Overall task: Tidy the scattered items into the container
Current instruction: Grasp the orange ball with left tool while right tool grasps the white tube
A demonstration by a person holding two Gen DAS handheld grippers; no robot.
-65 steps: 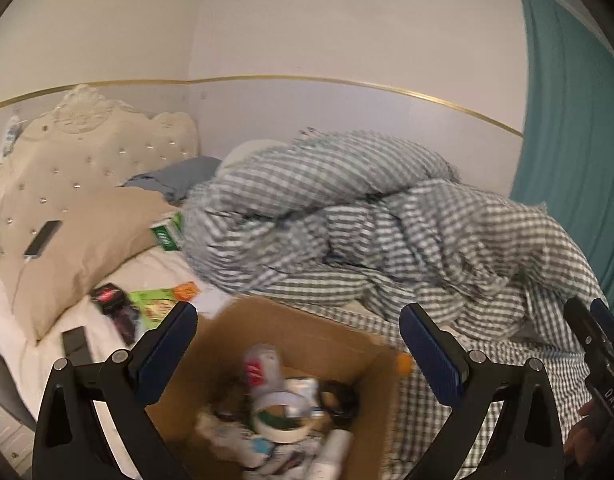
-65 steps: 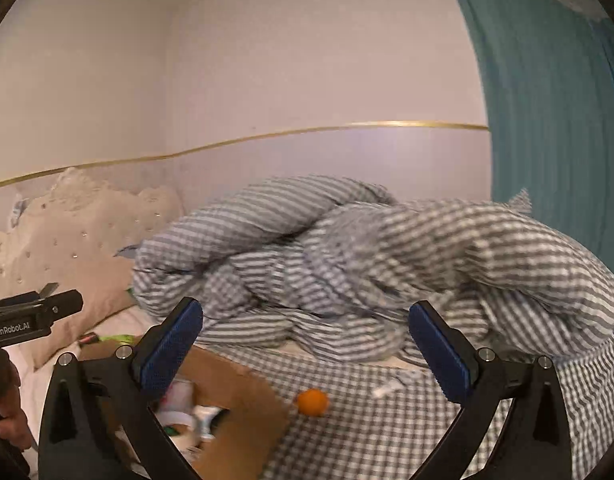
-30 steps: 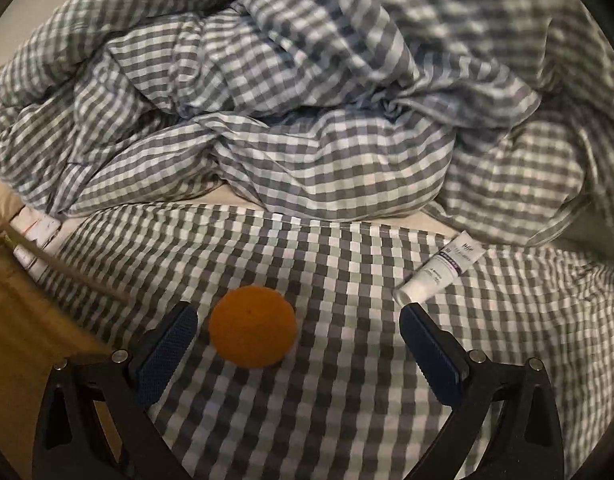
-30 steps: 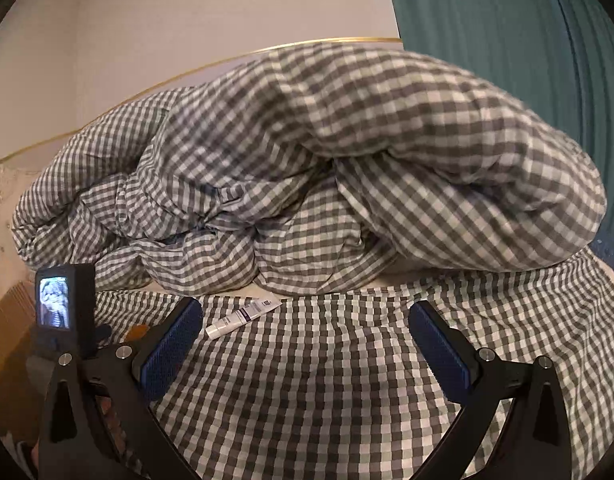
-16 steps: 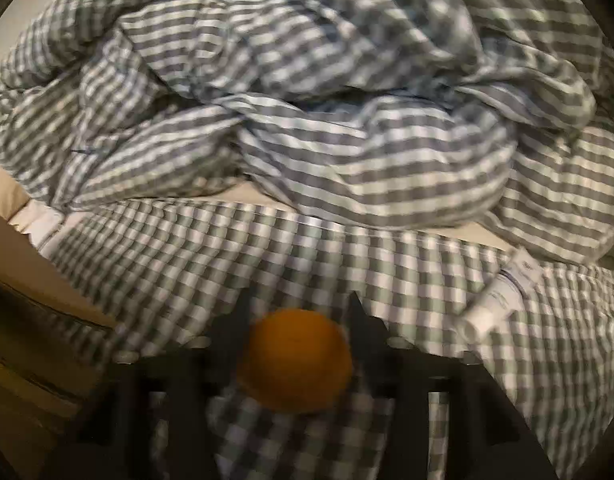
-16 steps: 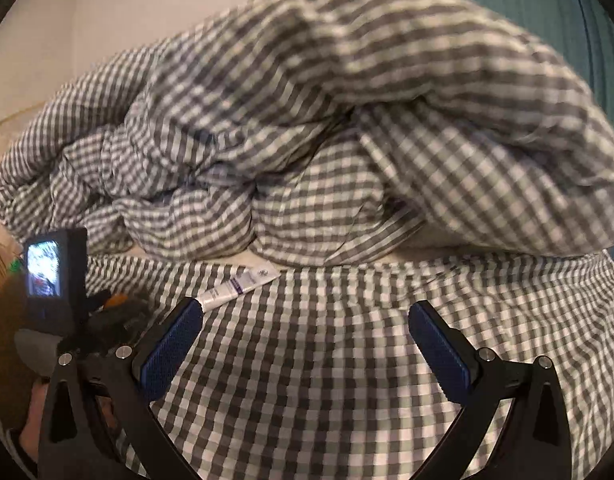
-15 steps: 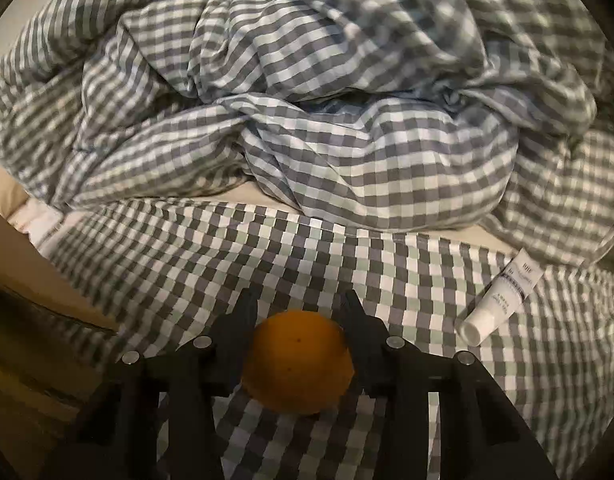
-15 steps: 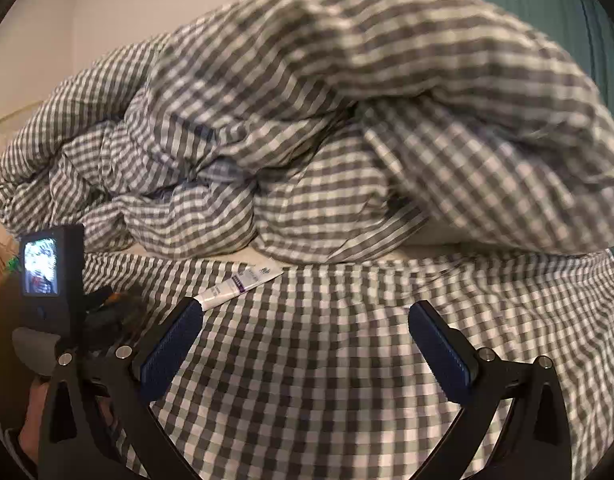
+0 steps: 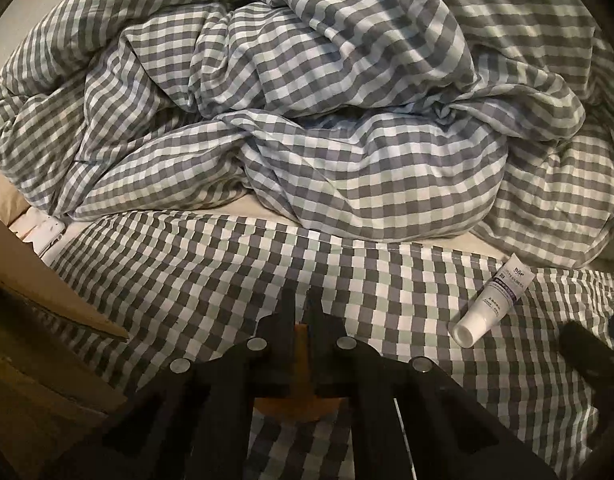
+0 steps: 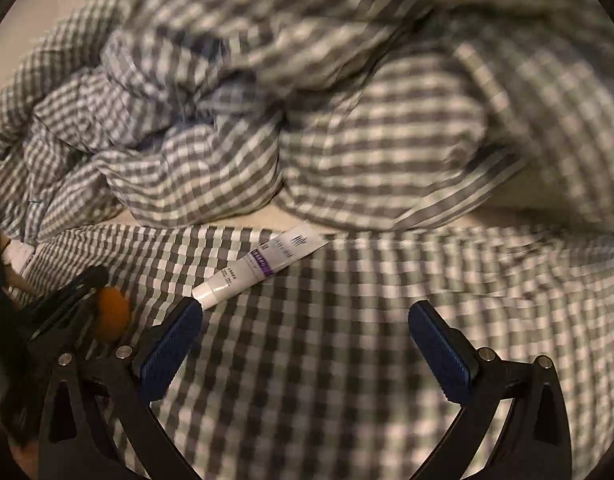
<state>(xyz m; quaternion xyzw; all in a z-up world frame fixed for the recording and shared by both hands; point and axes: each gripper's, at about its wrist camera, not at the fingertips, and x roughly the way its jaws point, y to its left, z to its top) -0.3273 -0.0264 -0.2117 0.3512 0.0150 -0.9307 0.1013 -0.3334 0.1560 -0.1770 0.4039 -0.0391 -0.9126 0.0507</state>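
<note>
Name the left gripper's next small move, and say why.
Probably lift the left gripper a little, then swing toward the cardboard box at its left. Its jaws have just been closing and now pinch the orange ball between them, so the ball seems ready to leave the checked bedding.

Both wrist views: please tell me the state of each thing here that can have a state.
Left tongs: just closed, shut on the orange ball.
Right tongs: open, empty, above the checked sheet.
Orange ball: pinched in the left tongs.
White tube: lying flat on the checked sheet, cap on, not held.
Duvet: crumpled in a heap.
Cardboard box: only an edge shows.
</note>
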